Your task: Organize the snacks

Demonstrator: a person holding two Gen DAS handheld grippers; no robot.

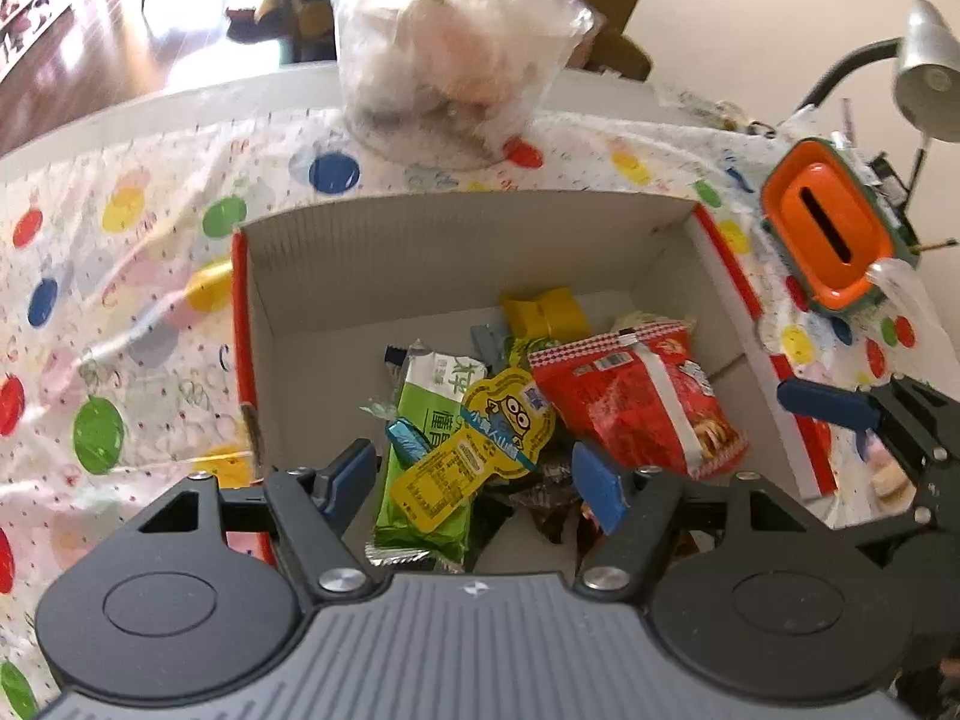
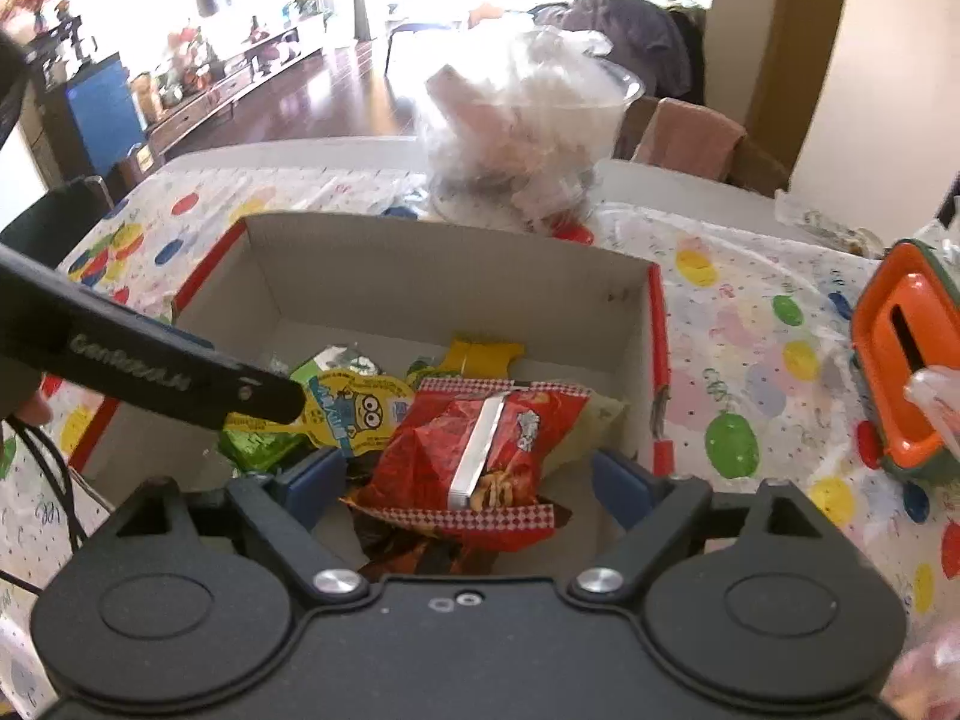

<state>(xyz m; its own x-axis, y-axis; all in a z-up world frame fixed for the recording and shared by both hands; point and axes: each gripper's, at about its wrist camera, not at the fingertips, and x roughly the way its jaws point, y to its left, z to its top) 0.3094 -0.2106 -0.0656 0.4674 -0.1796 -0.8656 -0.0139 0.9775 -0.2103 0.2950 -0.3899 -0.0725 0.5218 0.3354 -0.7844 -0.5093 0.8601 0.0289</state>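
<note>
A white cardboard box (image 1: 450,252) (image 2: 420,276) with red outer edges stands on the table and holds several snack packets. Among them are a red crisp bag (image 1: 636,408) (image 2: 480,438), a yellow cartoon-face packet (image 1: 486,438) (image 2: 354,414), a green packet (image 1: 420,396) (image 2: 258,444) and a yellow wrapper (image 1: 546,312) (image 2: 480,354). My left gripper (image 1: 474,480) hangs open over the box's near side, above the green and yellow packets, pads clear of them. My right gripper (image 2: 468,483) is open above the red bag without pressing it. Each gripper's finger shows in the other's view.
A clear plastic tub (image 1: 456,42) (image 2: 528,120) of white-wrapped items stands behind the box. An orange container with a slot (image 1: 828,228) (image 2: 900,372) sits to the right, a silver desk lamp (image 1: 927,72) beyond it. A polka-dot tablecloth (image 1: 120,240) covers the table.
</note>
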